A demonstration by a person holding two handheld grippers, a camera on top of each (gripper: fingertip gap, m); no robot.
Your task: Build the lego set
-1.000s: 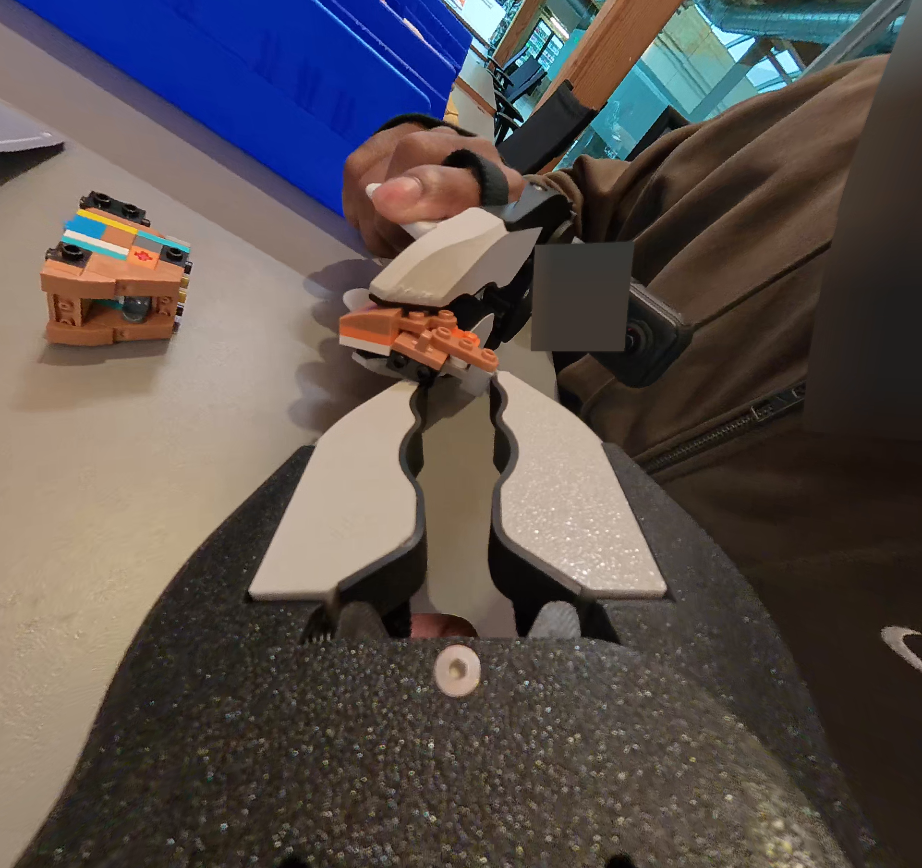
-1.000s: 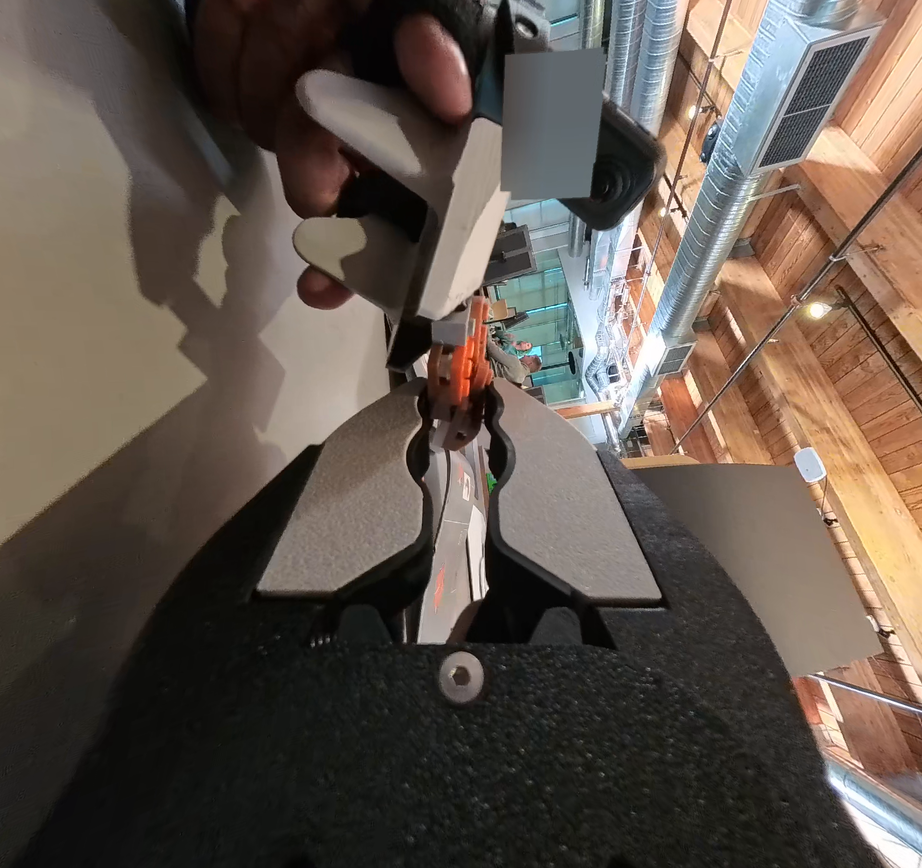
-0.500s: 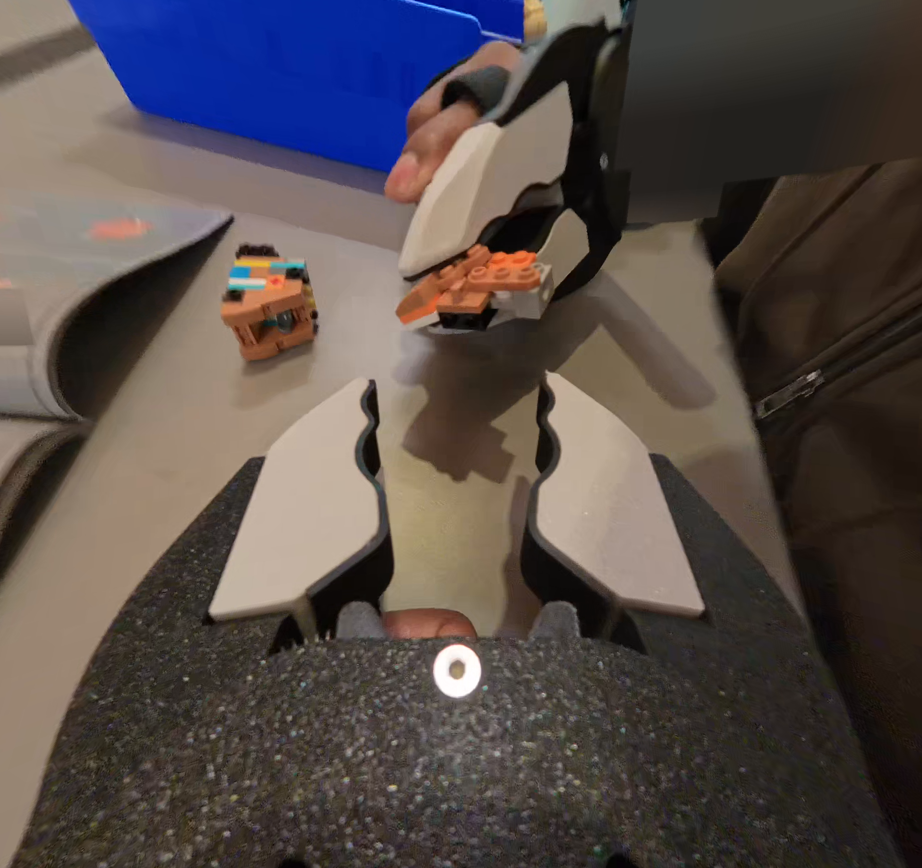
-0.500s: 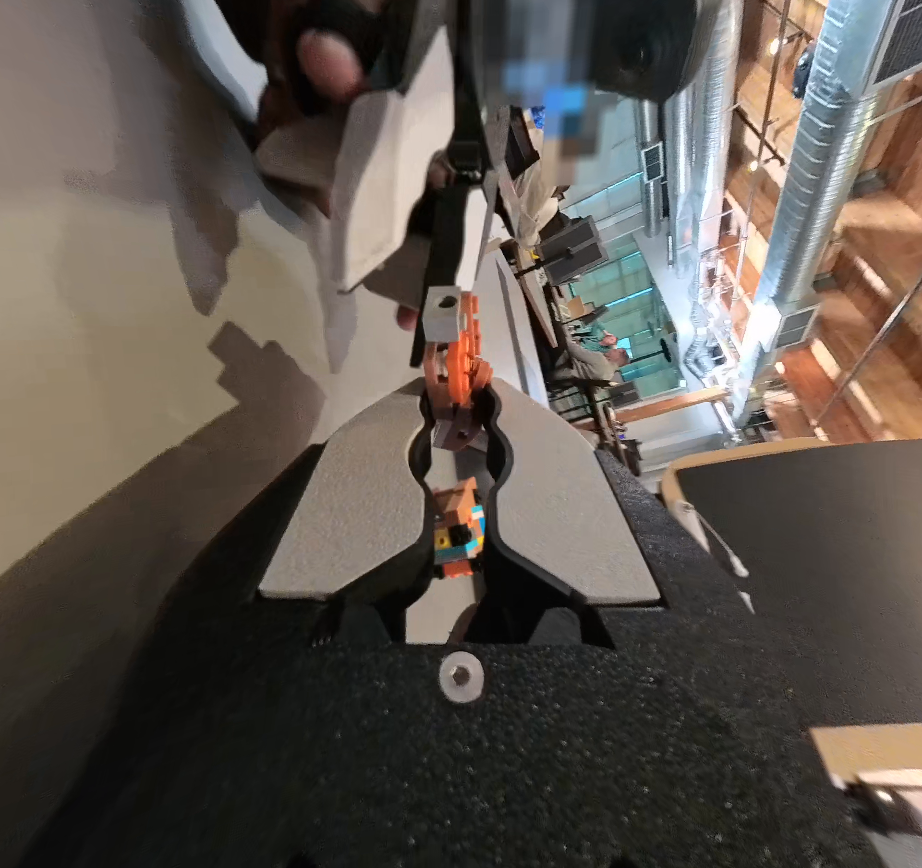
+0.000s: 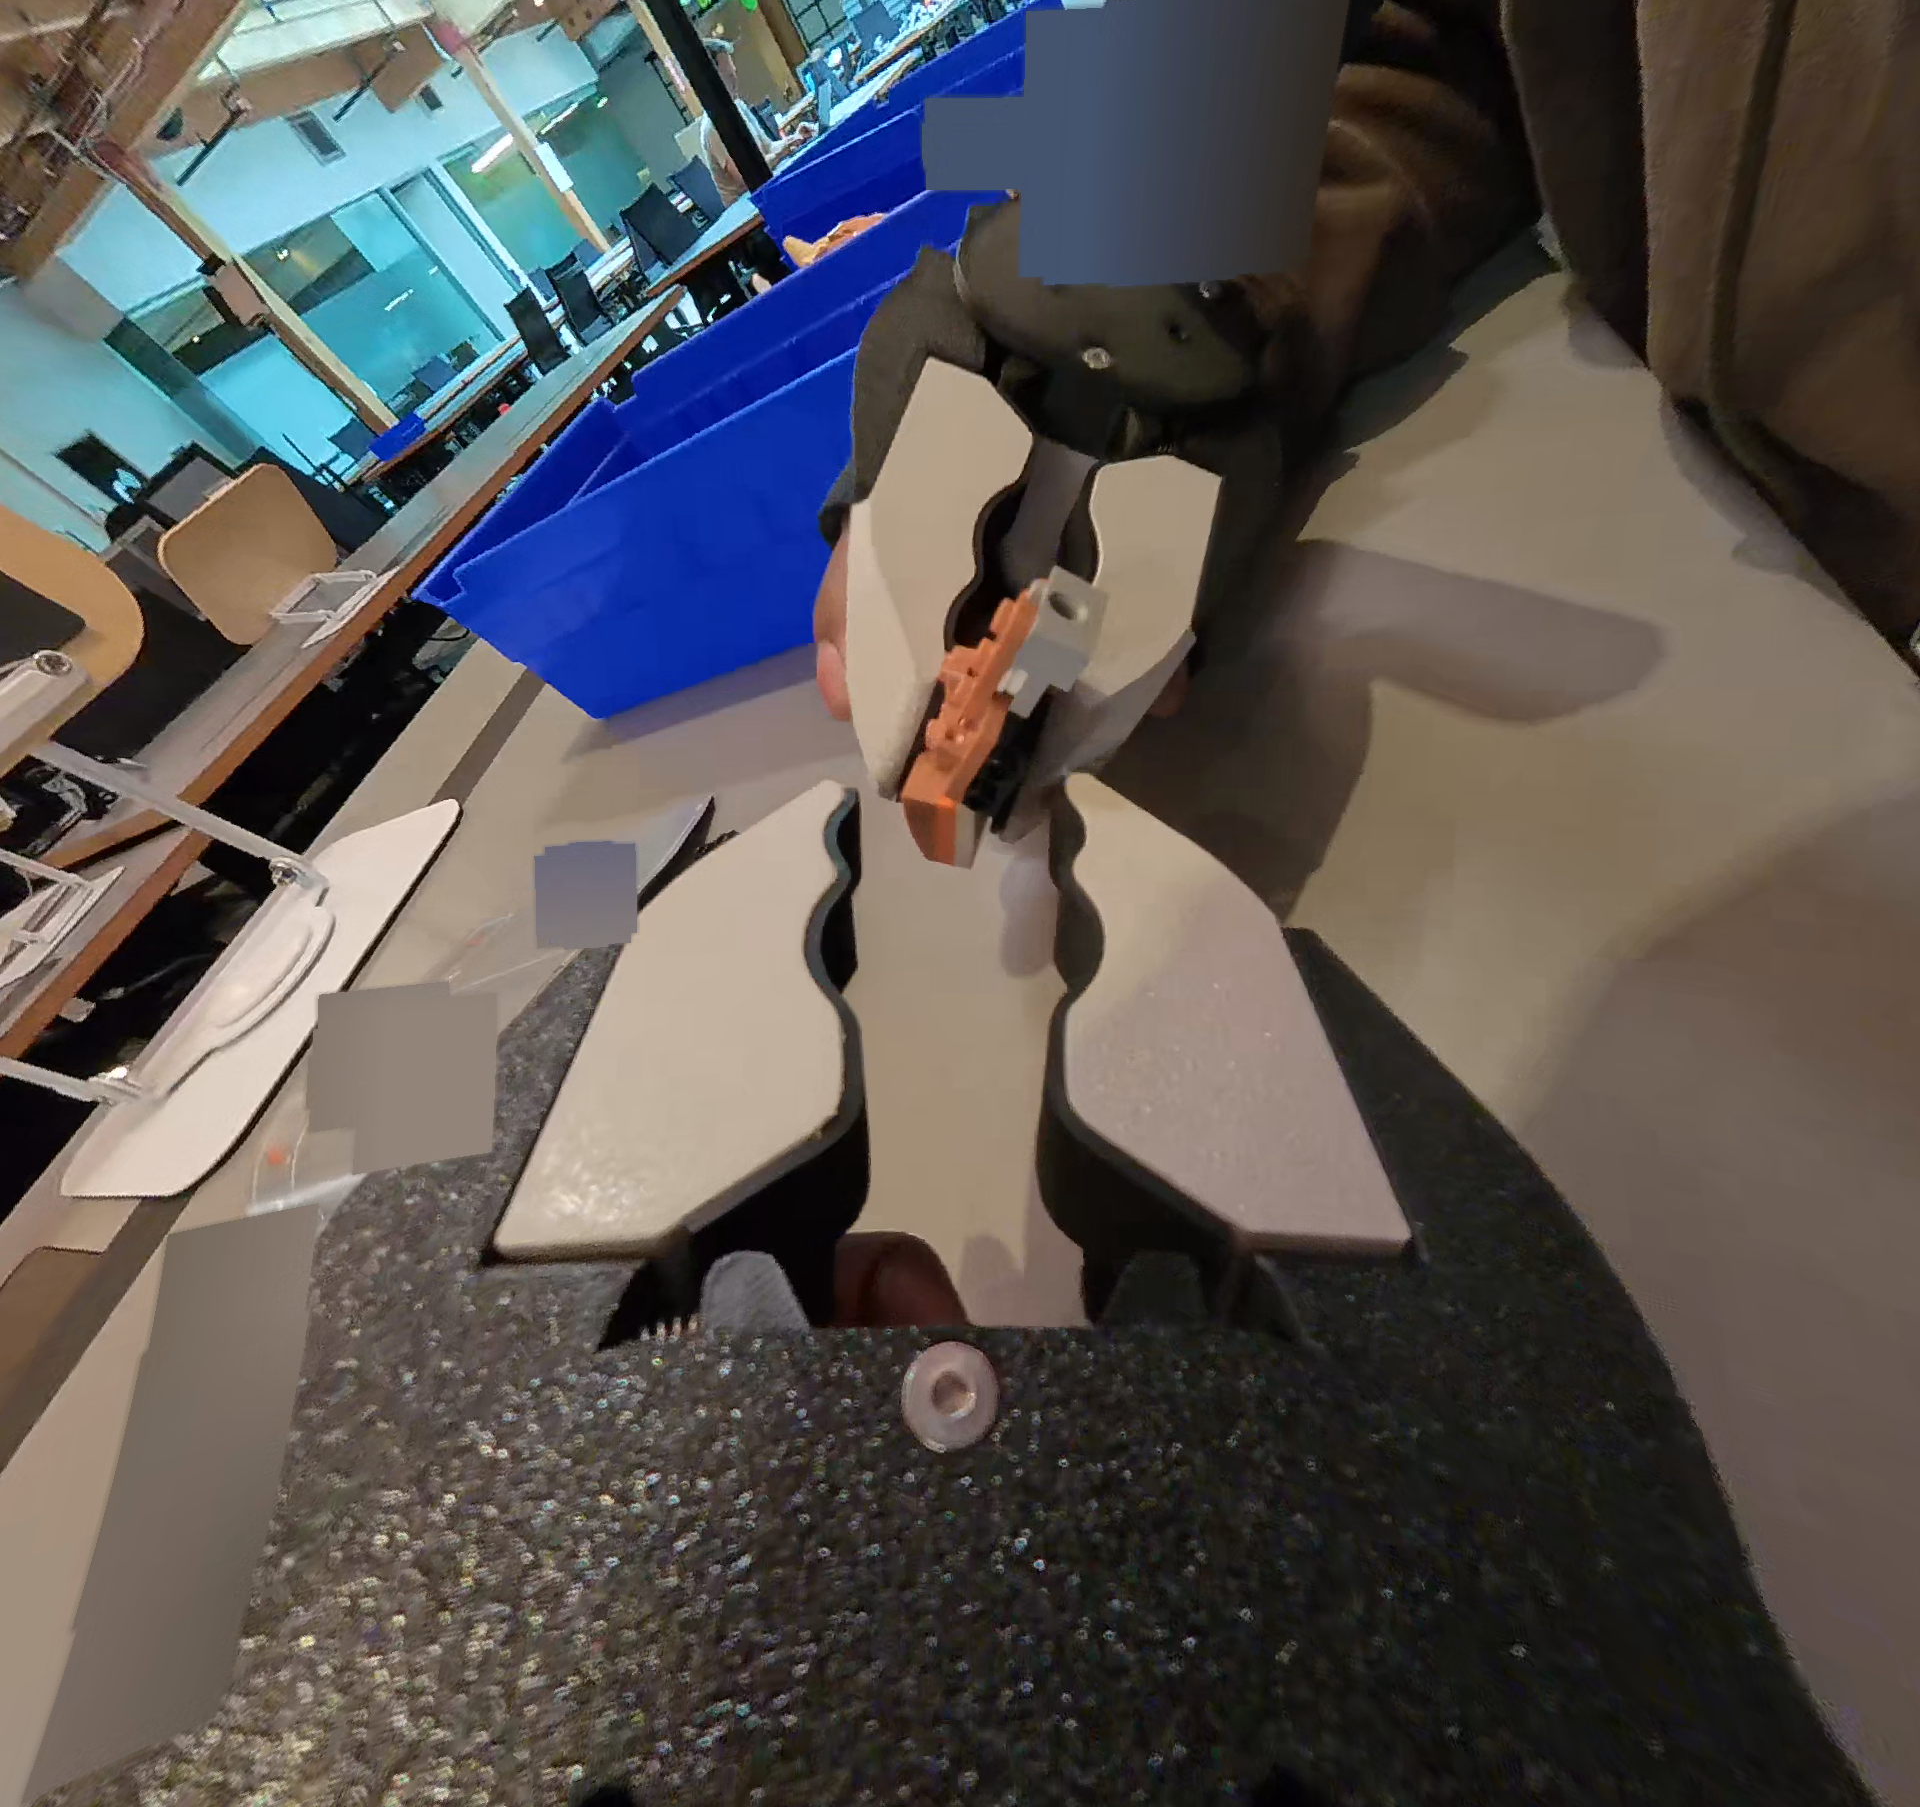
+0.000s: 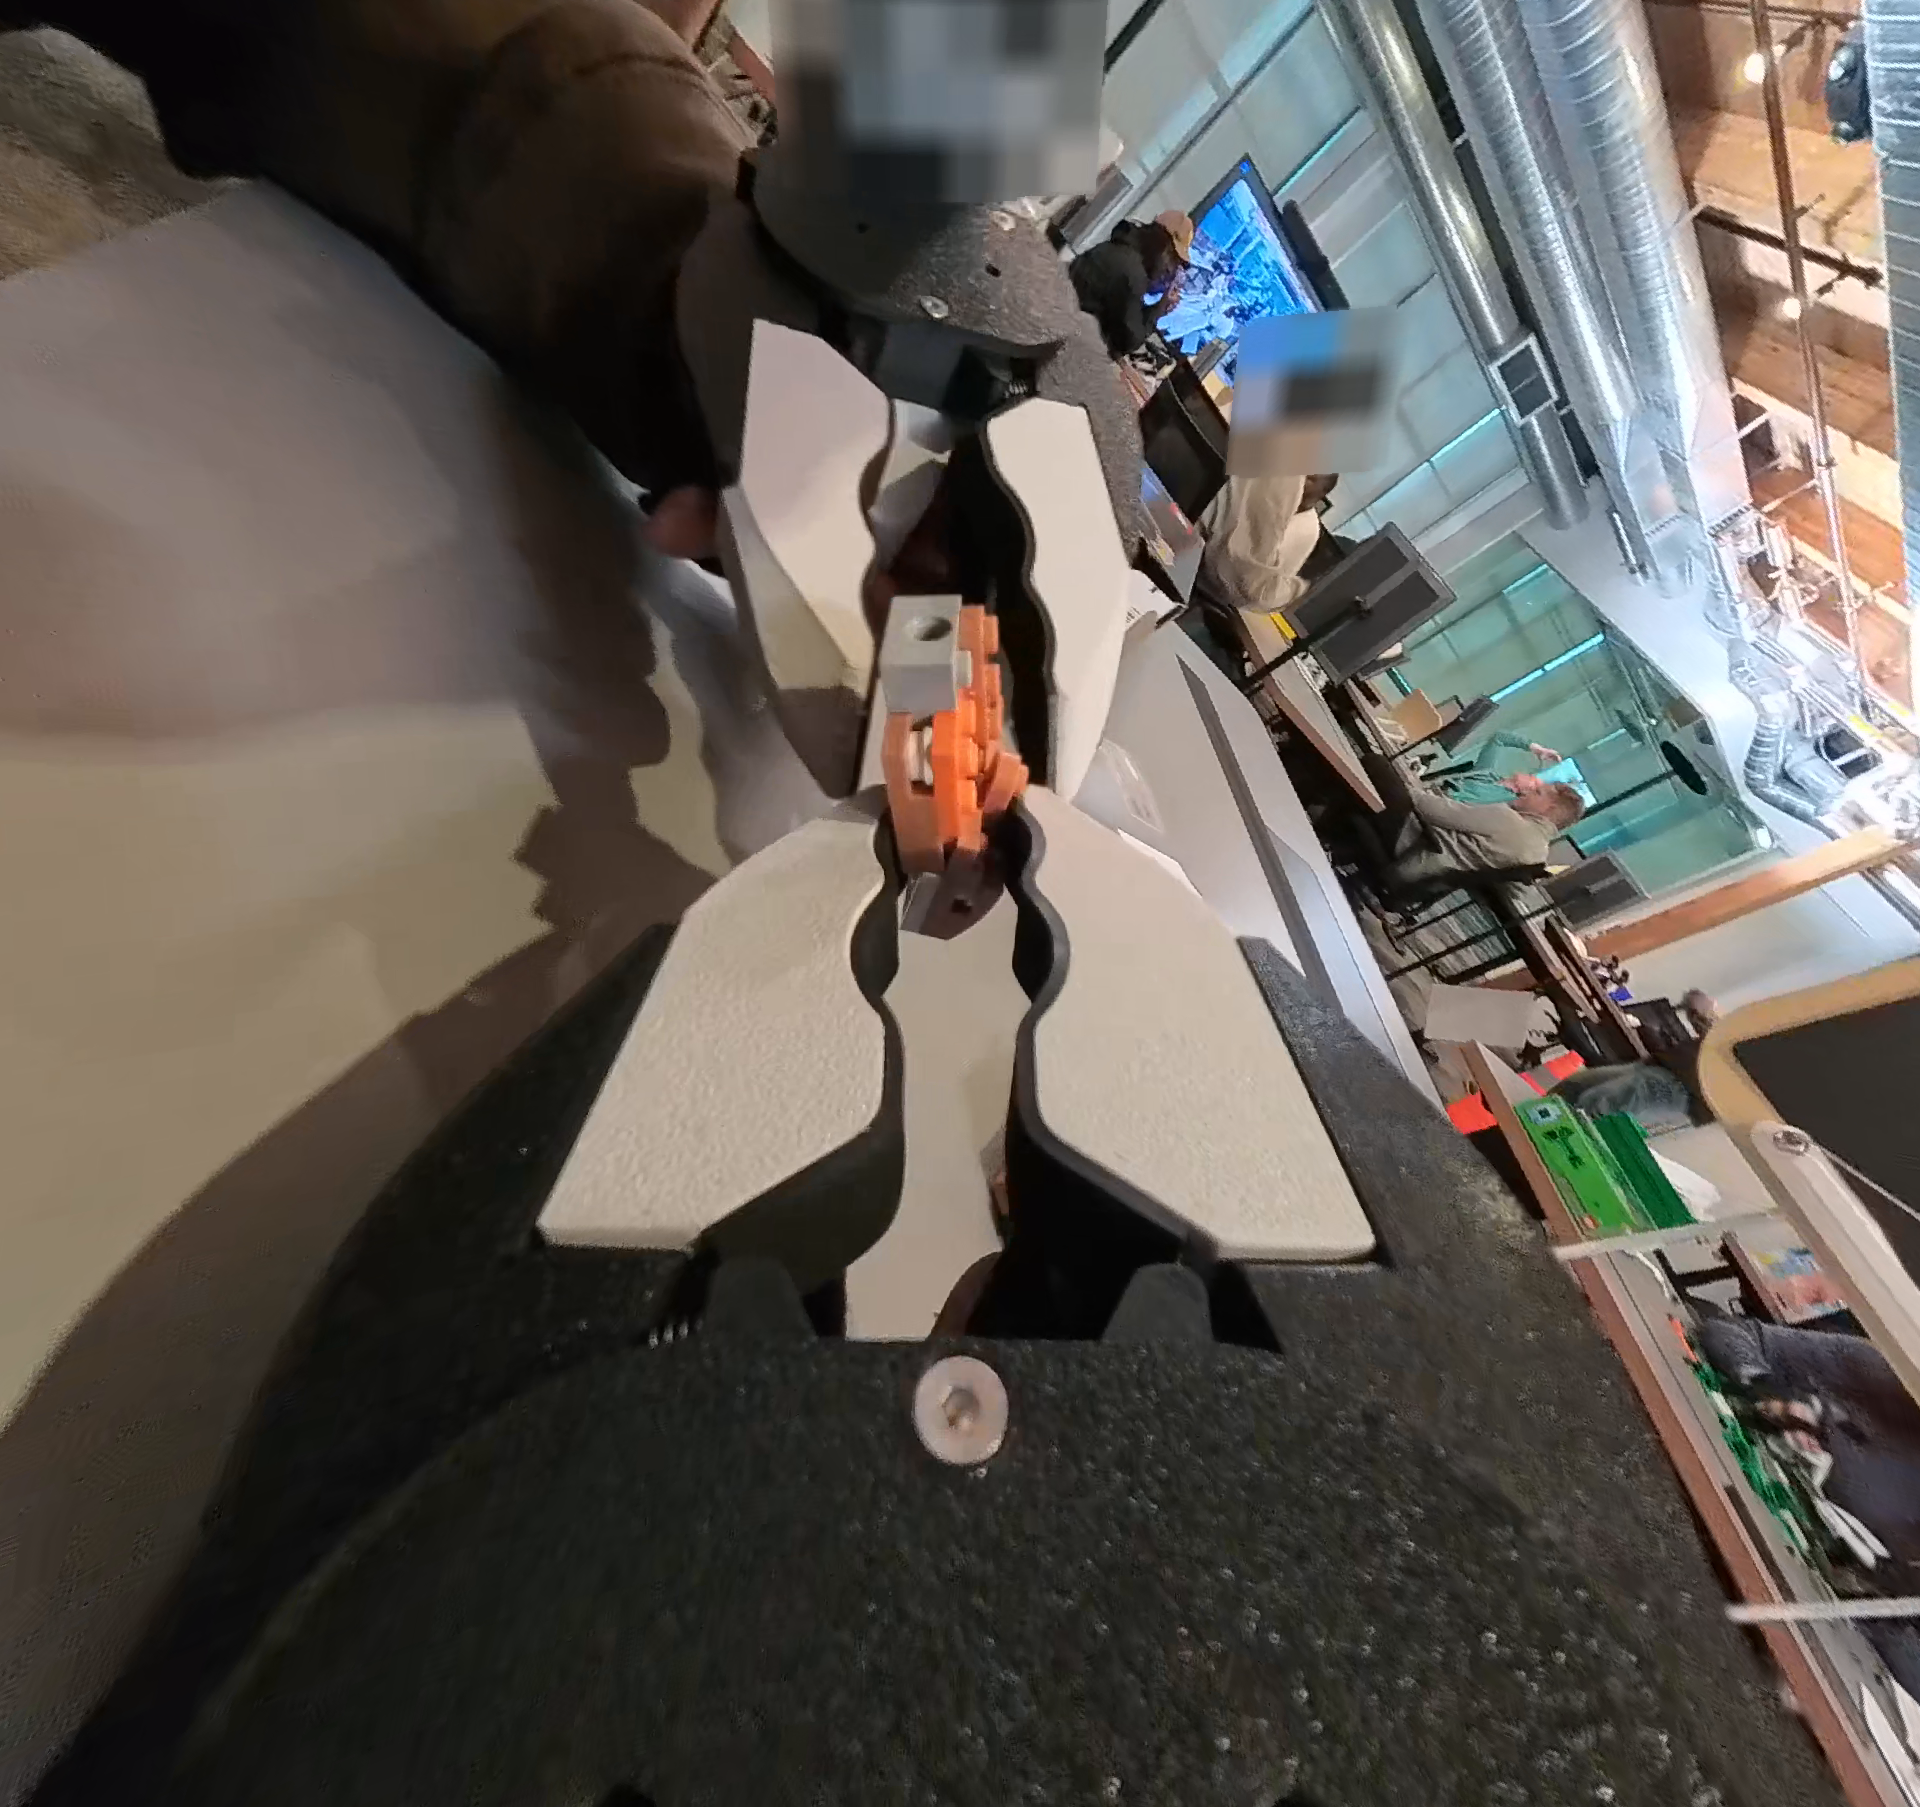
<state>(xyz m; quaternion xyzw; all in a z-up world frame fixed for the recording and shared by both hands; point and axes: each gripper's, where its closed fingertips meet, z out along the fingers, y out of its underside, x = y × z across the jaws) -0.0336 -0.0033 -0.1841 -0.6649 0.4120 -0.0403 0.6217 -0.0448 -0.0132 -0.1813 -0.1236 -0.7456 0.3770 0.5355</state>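
My right gripper [image 6: 951,822] is shut on a small lego assembly [image 6: 951,770] of orange plates with a dark base and a grey brick [image 6: 920,656] at its far end. In the left wrist view the right gripper [image 5: 966,791] faces me, holding the same assembly [image 5: 971,708] above the table. My left gripper [image 5: 951,807] is open and empty, its tips just short of the assembly's orange end. It also shows in the right wrist view [image 6: 935,552], jaws apart behind the grey brick.
Blue bins [image 5: 686,531] stand in a row at the back left of the grey table [image 5: 1558,822]. A white flat sheet [image 5: 239,978] lies near the table's left edge. A person's brown jacket [image 5: 1714,199] fills the right side. The grippers are tip to tip, or close to it.
The left gripper has opened wider and swung round; the brown built block has left its view. The two grippers now face tip to tip. The right gripper still holds the orange assembly.
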